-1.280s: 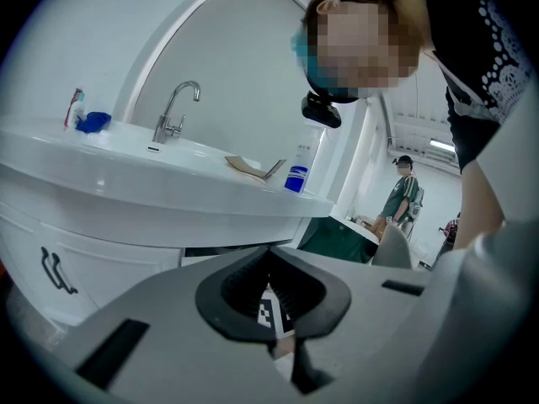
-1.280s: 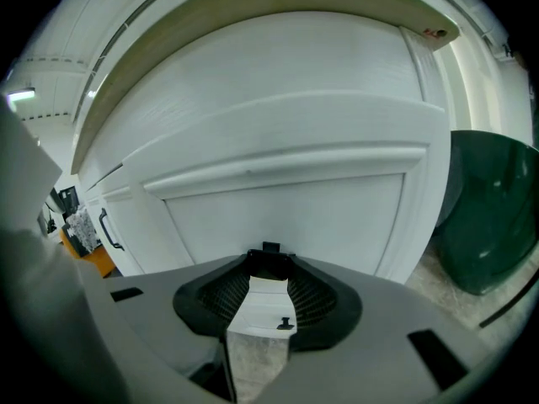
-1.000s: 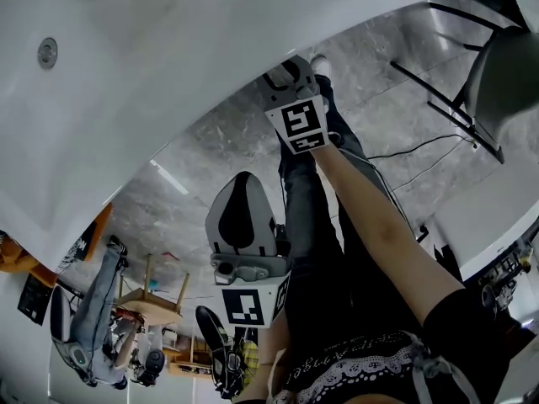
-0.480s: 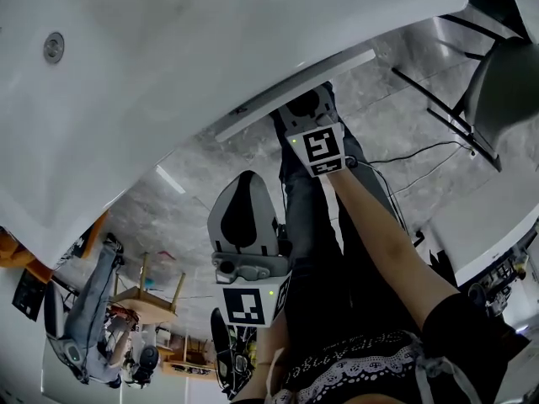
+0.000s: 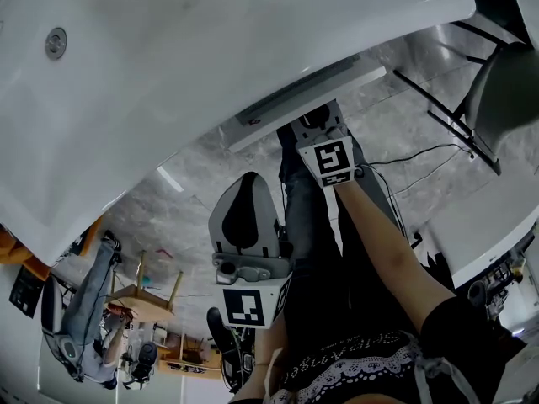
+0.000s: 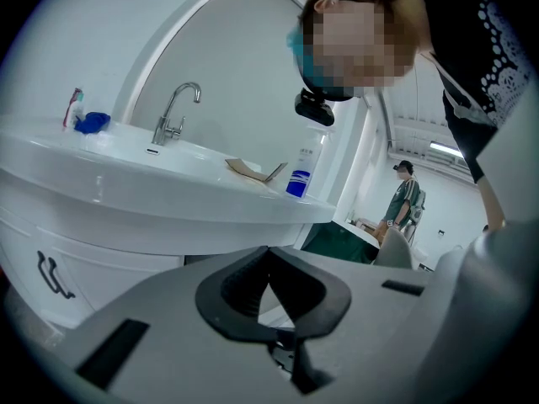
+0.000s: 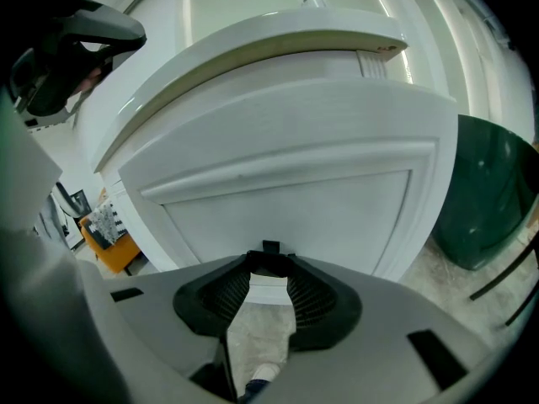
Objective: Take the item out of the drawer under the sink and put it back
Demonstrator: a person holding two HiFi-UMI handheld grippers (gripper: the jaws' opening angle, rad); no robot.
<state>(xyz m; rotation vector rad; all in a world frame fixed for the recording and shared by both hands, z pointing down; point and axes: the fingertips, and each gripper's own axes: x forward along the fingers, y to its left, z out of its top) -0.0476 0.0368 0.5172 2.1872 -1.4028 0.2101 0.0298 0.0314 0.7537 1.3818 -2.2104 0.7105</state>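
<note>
The white sink (image 5: pixel 168 57) fills the top of the head view. Beneath its rim a white drawer (image 5: pixel 286 103) stands part-way out, with only a dark slit of its inside showing; any item in it is hidden. My right gripper (image 5: pixel 316 118) is at the drawer front, marker cube toward me. In the right gripper view the panelled drawer front (image 7: pixel 286 183) fills the frame, and my right gripper (image 7: pixel 269 255) is shut on a small black drawer handle (image 7: pixel 269 247). My left gripper (image 5: pixel 245 183) hangs lower over the floor; seen from its own camera, the left gripper (image 6: pixel 268 255) is shut on nothing.
A dark green bin (image 7: pixel 488 200) stands right of the cabinet. A black chair (image 5: pixel 497 82) and a cable (image 5: pixel 421 154) are on the marble floor at right. A faucet (image 6: pixel 173 112) and a bottle (image 6: pixel 299 179) stand on the sink top. A person (image 6: pixel 404 204) stands further back.
The right gripper has drawn back toward me, and the drawer has slid out from under the sink rim with it. The left gripper has stayed put.
</note>
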